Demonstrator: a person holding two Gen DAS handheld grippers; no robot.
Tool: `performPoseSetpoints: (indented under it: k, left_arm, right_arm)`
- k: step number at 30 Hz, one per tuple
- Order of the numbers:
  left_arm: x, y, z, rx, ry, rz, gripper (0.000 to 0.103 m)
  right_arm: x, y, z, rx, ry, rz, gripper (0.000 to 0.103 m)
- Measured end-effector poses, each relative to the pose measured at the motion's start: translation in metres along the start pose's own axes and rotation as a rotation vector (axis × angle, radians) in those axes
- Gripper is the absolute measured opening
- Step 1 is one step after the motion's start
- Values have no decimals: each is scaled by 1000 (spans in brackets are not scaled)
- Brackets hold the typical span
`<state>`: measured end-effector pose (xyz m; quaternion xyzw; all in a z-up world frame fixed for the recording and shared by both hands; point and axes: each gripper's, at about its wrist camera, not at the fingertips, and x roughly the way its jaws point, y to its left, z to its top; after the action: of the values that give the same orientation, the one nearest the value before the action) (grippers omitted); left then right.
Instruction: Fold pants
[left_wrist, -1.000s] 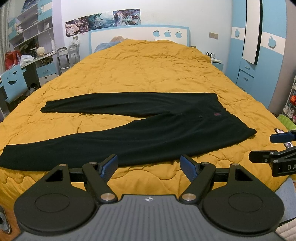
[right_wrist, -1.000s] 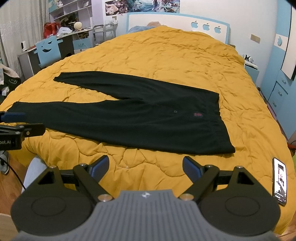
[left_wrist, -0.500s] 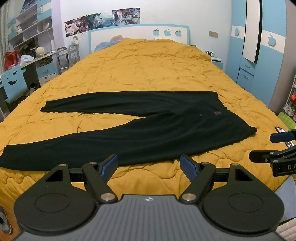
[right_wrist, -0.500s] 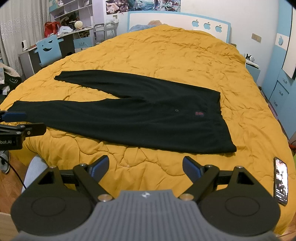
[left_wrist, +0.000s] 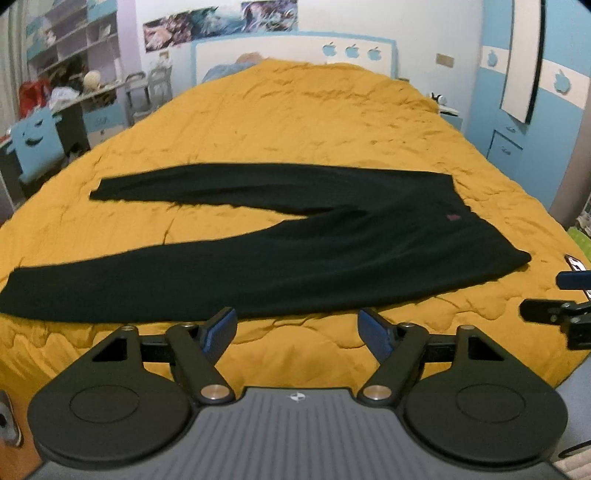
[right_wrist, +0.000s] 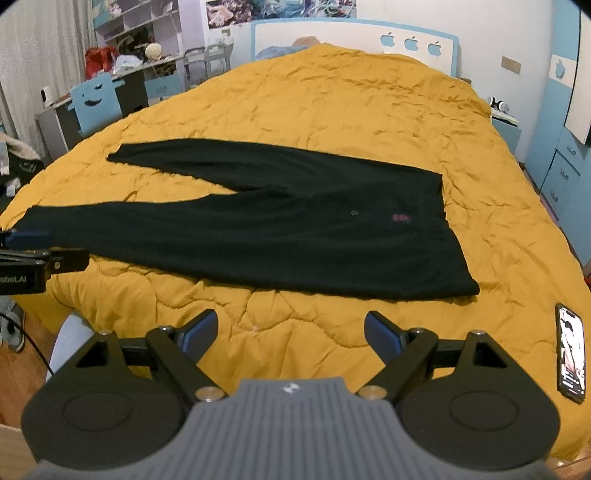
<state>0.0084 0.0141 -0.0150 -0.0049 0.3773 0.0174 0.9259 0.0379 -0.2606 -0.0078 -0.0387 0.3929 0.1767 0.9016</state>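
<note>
A: Left wrist view: pants (left_wrist: 280, 254) spread flat on the yellow bed (left_wrist: 314, 122), legs splayed to the left, waist to the right. Left claw (left_wrist: 297, 328) gaping, nothing between its pads, though just narrowed slightly; hovering off the near hem, likely lining up a pinch.

B: Right wrist view: right claw (right_wrist: 291, 332) wide, empty, short of the waist end. Phone (right_wrist: 571, 352) beside it on the quilt.

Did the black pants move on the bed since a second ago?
No. The black pants lie flat in the same spot on the yellow quilt, waistband just as near the phone, legs spread as before.
</note>
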Motion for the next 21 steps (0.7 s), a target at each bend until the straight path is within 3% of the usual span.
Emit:
performPoseSetpoints:
  k: [5,12,17,19,21]
  left_arm:
    - [10,18,-2,-18,22,34,81]
    - [33,44,2,21,67,83,79]
    - [55,68,0,94,82,109,77]
    - [62,79,-1,109,92,113,77]
    - [69,90,0,125,103,117,77]
  right_arm:
    - [11,-20,-5,-9,-106,32,83]
    - [46,-63,3,-96,-96,-46,81]
    - [77,-96,5,-213,-39,-69,67]
    - [87,-109,2,-282,-14,-81,54]
    - [95,-119,-2,-370,7,-93,53]
